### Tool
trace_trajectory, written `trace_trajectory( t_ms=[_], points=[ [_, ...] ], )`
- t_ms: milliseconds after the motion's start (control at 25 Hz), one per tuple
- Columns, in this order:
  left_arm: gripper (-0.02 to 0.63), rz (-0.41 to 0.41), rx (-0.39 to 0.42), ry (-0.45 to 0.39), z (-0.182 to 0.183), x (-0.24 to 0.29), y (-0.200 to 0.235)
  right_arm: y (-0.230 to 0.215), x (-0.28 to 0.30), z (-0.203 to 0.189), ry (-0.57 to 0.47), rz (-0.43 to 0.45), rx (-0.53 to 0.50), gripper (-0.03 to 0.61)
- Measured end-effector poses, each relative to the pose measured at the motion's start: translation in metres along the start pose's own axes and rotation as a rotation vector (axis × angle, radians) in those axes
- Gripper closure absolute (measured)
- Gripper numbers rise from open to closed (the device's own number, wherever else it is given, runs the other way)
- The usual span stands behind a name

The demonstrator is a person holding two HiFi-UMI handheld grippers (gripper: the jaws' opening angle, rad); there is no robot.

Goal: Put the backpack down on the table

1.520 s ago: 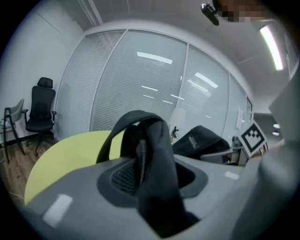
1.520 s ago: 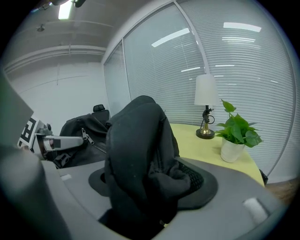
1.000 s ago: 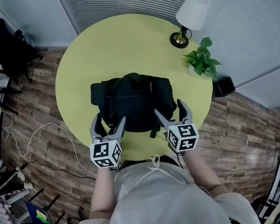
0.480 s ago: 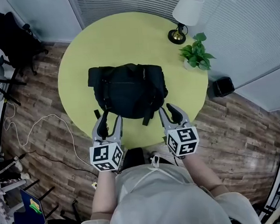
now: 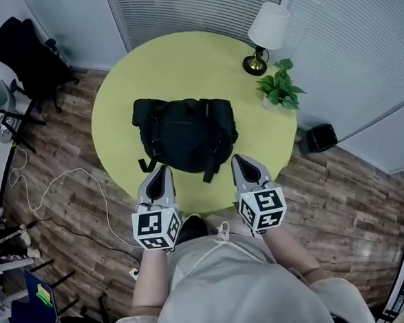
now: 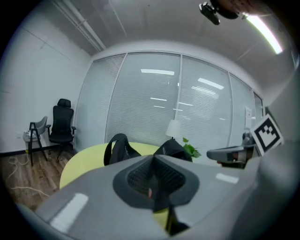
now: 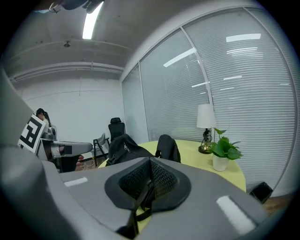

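The black backpack [image 5: 186,131] lies flat on the round yellow-green table [image 5: 181,62], its straps trailing toward the near edge. My left gripper [image 5: 163,172] hovers at the table's near rim, just short of the pack's left corner, shut with nothing in it. My right gripper [image 5: 242,163] is level with it to the right of a loose strap, also shut and empty. In the left gripper view the closed left gripper [image 6: 152,161] points at the backpack [image 6: 123,146]. In the right gripper view the closed right gripper [image 7: 150,164] faces the backpack [image 7: 124,145].
A white-shaded lamp [image 5: 265,32] and a potted plant [image 5: 278,88] stand at the table's far right. A black office chair [image 5: 33,62] is at the left wall, a white cable [image 5: 59,195] lies on the wooden floor, and a small black bin [image 5: 320,137] sits right of the table.
Both grippers stood open at the backpack's near edge; they have closed empty and drawn back toward the person. The backpack stays on the table.
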State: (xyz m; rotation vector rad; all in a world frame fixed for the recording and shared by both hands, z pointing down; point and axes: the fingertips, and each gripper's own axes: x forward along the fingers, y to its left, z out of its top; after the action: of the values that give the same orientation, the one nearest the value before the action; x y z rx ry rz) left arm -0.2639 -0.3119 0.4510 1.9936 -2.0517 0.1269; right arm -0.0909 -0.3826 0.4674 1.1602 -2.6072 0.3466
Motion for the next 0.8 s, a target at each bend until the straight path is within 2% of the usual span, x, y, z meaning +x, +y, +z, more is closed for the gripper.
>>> trace_trajectory(
  t_ms=[120, 320, 520, 800],
  points=[
    [0.607, -0.002, 0.071, -0.023, 0.015, -0.002, -0.009, 0.001, -0.005, 0.01, -0.022, -0.001, -0.034, 0.58],
    [0.607, -0.038, 0.103, -0.054, 0.034, -0.004, -0.026, 0.0, -0.01, 0.023, -0.044, 0.007, -0.05, 0.58],
    [0.607, -0.068, 0.097, -0.071, 0.037, -0.005, -0.04, -0.001, -0.015, 0.028, -0.06, 0.023, -0.056, 0.58],
    [0.607, -0.056, 0.058, -0.078, 0.04, -0.007, -0.044, -0.003, -0.022, 0.032, -0.067, 0.042, -0.076, 0.58]
  ],
)
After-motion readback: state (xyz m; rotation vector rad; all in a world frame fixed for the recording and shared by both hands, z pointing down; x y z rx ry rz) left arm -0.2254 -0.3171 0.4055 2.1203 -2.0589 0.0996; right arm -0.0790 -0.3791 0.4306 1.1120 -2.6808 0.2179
